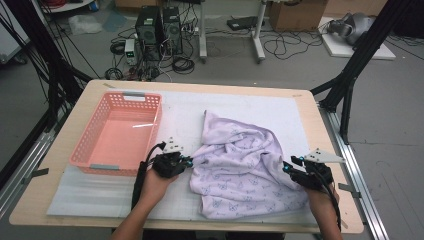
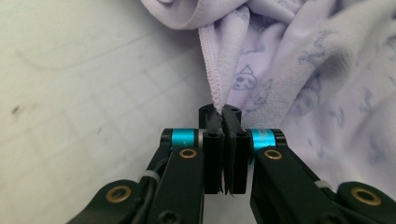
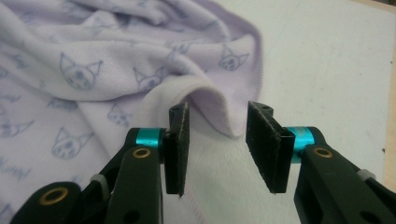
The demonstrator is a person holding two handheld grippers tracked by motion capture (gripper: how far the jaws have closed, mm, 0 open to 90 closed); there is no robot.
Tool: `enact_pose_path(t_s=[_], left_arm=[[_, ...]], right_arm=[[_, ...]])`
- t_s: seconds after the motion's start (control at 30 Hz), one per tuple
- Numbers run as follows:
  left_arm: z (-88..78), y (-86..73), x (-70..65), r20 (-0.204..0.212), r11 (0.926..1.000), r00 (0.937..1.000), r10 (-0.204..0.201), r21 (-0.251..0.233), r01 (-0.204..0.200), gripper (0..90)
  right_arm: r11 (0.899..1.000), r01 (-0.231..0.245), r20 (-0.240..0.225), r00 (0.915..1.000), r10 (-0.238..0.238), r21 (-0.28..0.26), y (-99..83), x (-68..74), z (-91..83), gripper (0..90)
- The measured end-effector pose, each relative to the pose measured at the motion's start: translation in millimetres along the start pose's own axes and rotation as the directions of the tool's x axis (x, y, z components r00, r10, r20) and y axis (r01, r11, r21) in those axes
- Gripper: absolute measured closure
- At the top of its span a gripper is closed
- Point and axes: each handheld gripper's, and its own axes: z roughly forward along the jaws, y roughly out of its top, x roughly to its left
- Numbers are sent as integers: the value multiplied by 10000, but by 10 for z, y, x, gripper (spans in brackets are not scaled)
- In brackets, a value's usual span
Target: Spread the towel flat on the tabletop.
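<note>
A pale lilac cloth (image 1: 240, 165) printed with small cat faces lies crumpled on the white mat, right of centre. My left gripper (image 1: 189, 161) is at the cloth's left edge. In the left gripper view its jaws (image 2: 223, 116) are pressed together on the stitched hem of the cloth (image 2: 303, 70). My right gripper (image 1: 289, 167) is at the cloth's right edge. In the right gripper view it (image 3: 217, 140) stands open, with a raised fold of the cloth (image 3: 93, 60) just beyond the gap and the pads (image 3: 180, 140) not pressing on it.
A pink slotted basket (image 1: 115, 95) stands on the mat left of the cloth, close to my left hand. The wooden table (image 1: 30, 210) ends near both forearms. Cables, computer towers and black frame legs are on the floor beyond the far edge.
</note>
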Motion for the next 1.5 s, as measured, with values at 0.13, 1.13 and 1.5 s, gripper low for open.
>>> enact_pose_path(t_s=[0.13, 1.13, 1.5], left_arm=[[-160, -121, -10, 17, 10000, 10000, 3, -16, -3, 872], [-119, -236, -136, 1030, 9985, 9946, -85, -535, 141, 843], [-113, -218, -72, 688, 9925, 9954, -674, -970, 739, 489]], right_arm=[[9999, 31, -4, 10000, -31, 107, 141, 1, 166, 586], [9757, 175, 541, 9981, -300, 2183, 94, -181, 558, 874], [9988, 387, 512, 9979, -403, 306, 193, -89, 384, 508]])
